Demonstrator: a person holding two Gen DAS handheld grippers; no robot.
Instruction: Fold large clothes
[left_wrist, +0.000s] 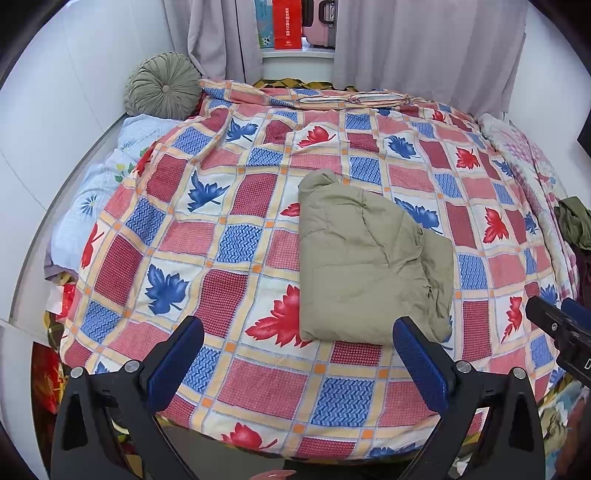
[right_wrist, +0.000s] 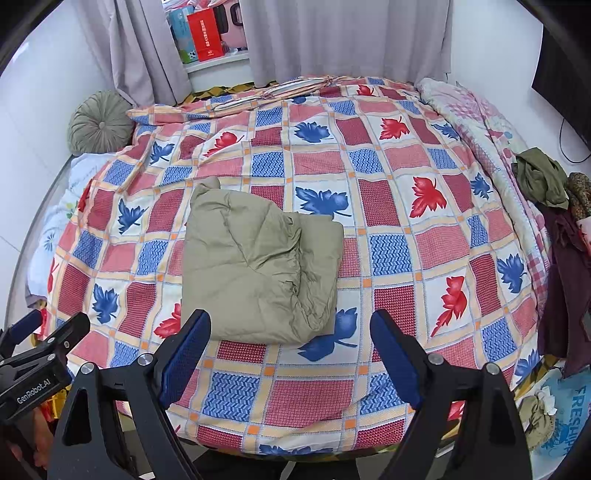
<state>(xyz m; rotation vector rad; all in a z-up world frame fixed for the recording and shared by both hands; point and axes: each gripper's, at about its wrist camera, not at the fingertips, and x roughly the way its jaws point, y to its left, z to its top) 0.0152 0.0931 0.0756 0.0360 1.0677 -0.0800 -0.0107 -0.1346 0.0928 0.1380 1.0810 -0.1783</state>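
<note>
A khaki padded garment (left_wrist: 364, 258) lies folded into a compact rectangle on the checked leaf-pattern bedspread (left_wrist: 221, 206). It also shows in the right wrist view (right_wrist: 258, 258), on the bedspread (right_wrist: 406, 229). My left gripper (left_wrist: 297, 332) is open and empty, held above the bed's near edge just short of the garment. My right gripper (right_wrist: 290, 326) is open and empty, also just short of the garment's near edge. The right gripper shows at the right edge of the left wrist view (left_wrist: 565, 332), and the left gripper at the left edge of the right wrist view (right_wrist: 37, 350).
A round green cushion (left_wrist: 162, 86) sits at the bed's far left corner. Grey curtains (left_wrist: 424, 40) hang behind the bed. A pile of dark and olive clothes (right_wrist: 546, 184) lies off the bed's right side. A folded pink quilt (right_wrist: 472, 114) runs along the right edge.
</note>
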